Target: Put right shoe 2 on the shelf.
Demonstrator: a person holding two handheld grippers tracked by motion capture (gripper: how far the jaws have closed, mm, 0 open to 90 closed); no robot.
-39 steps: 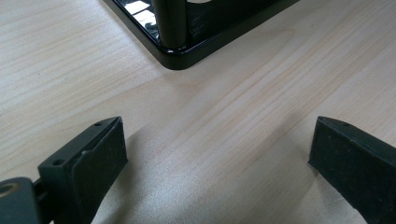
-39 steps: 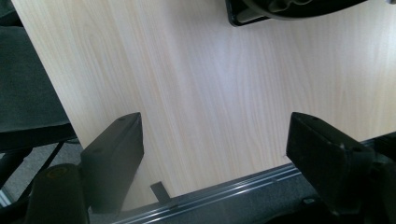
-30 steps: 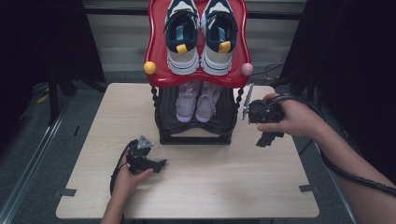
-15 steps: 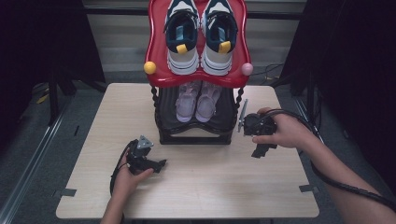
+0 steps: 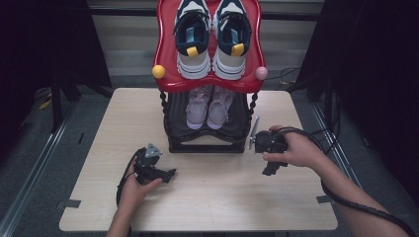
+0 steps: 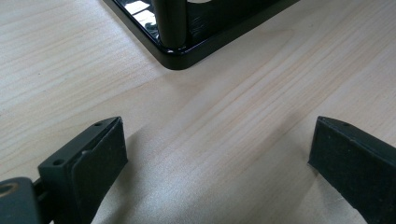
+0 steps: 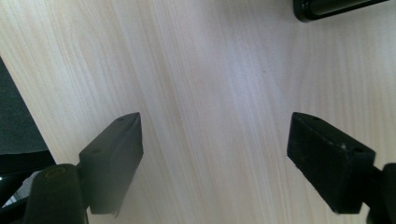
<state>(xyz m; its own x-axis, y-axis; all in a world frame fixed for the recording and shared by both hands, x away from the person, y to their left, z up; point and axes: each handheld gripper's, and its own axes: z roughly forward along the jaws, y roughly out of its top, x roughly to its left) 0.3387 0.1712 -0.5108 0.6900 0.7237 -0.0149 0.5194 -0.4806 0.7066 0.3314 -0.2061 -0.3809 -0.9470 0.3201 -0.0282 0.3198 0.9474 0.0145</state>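
Observation:
A two-tier shoe rack [image 5: 207, 143] stands at the back middle of the wooden table [image 5: 212, 197]. On its red top shelf [image 5: 165, 54] sits a pair of white and navy sneakers [image 5: 210, 37] with yellow tags. A pale pink pair [image 5: 207, 106] rests on the black lower shelf. My left gripper [image 5: 150, 160] lies low on the table in front of the rack's left corner, open, with bare wood between its jaws [image 6: 217, 163]. My right gripper [image 5: 267, 145] hovers by the rack's right front corner, pointing down, open over bare wood [image 7: 215, 158].
The rack's black base corner [image 6: 177, 44] lies just ahead of the left gripper. Another base corner [image 7: 336, 7] edges the right gripper view, and the table's edge and dark floor [image 7: 14, 116] show at its left. Cables [image 5: 341, 192] trail from the right hand.
The right hand has sunk toward the table and shifted a little left, closer to the rack's right front corner. The left hand and gripper have stayed put.

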